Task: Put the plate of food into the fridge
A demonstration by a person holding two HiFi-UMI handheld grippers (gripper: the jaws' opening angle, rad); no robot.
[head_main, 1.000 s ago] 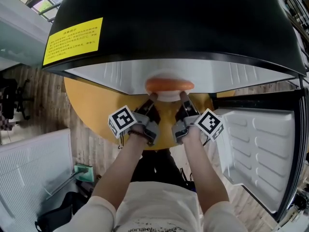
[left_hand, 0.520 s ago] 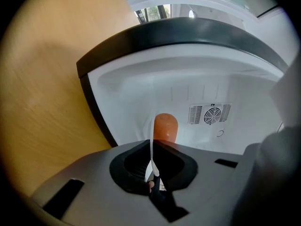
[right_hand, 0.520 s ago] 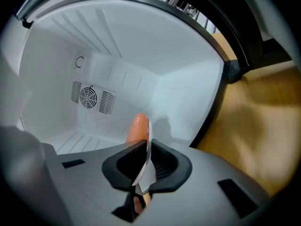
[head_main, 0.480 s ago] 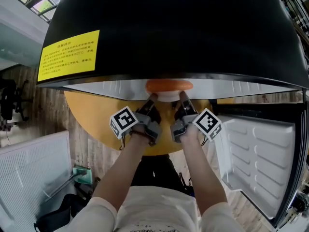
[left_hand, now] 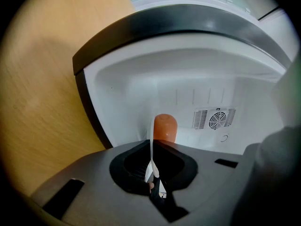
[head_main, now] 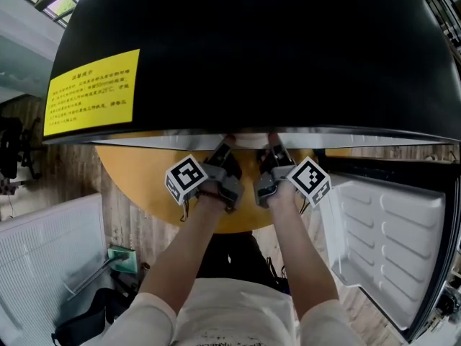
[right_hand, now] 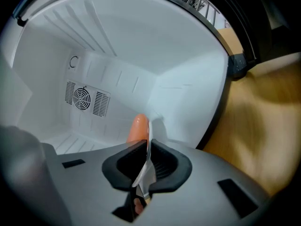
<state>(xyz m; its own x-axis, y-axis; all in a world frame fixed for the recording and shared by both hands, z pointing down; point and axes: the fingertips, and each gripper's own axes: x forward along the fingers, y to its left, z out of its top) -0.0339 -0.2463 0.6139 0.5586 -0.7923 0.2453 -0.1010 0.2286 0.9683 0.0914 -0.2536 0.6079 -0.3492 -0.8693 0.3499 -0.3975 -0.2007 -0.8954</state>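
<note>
A white plate shows edge-on, its rim [left_hand: 151,147] clamped in my left gripper [left_hand: 151,160] and its other rim [right_hand: 148,147] clamped in my right gripper [right_hand: 146,163]. An orange sausage-like piece of food [left_hand: 165,127] lies on it, also visible as orange food [right_hand: 139,128] past the right jaws. Plate and food sit inside the white fridge compartment [left_hand: 188,86]. In the head view the left gripper [head_main: 225,148] and right gripper [head_main: 272,148] reach under the black fridge top [head_main: 252,49], which hides the plate and food.
The fridge door [head_main: 389,229] hangs open at the right, its shelves white. A round wooden table [head_main: 137,171] lies below the fridge front. A fan vent [right_hand: 87,99] sits on the compartment's back wall. A yellow label [head_main: 90,92] is stuck on the fridge top.
Both grippers have pushed the plate forward into the fridge. The orange food, visible in the head view before, is now hidden under the black top.
</note>
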